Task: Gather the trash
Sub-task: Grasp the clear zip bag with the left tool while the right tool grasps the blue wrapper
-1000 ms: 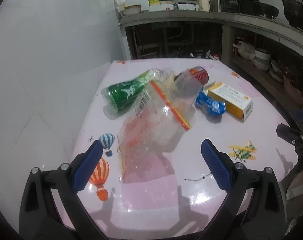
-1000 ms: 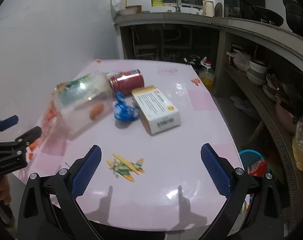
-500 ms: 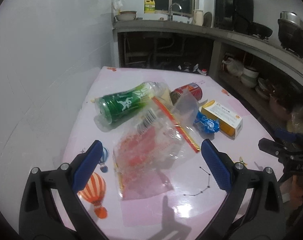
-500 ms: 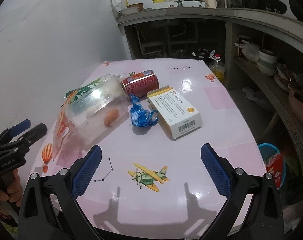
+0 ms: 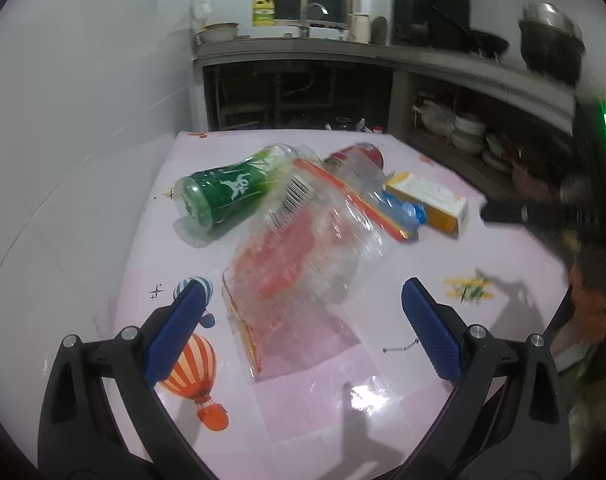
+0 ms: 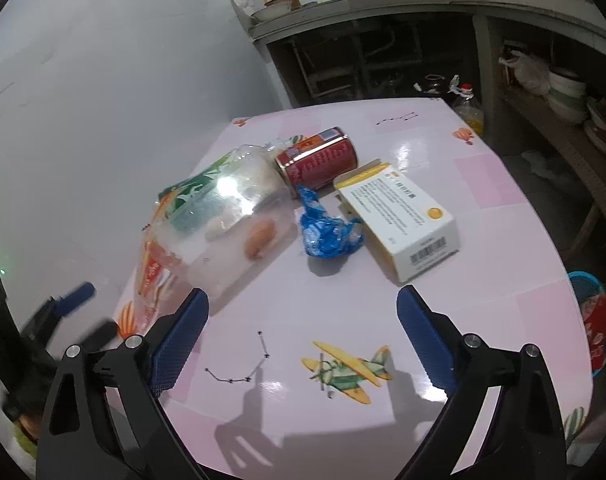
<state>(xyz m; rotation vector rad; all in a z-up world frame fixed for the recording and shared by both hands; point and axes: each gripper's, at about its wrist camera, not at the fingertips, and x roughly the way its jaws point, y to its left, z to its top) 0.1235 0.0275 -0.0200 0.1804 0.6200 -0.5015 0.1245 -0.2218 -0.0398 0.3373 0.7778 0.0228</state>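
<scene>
The left gripper [image 5: 299,332] is held wide open and empty above the worktop [image 5: 303,400], just short of the clear plastic bag [image 5: 303,264]. The right gripper [image 6: 301,342] is likewise spread, empty, near that bag. A bin [image 6: 595,324], perhaps, is seen only in the right view.

The bench [image 6: 443,152] is pink, printed with balloons and a plane. A green bottle [image 5: 227,192], red can [image 6: 319,158], blue wrapper [image 6: 327,234], and white-and-yellow box [image 6: 403,216] lie on it.
</scene>
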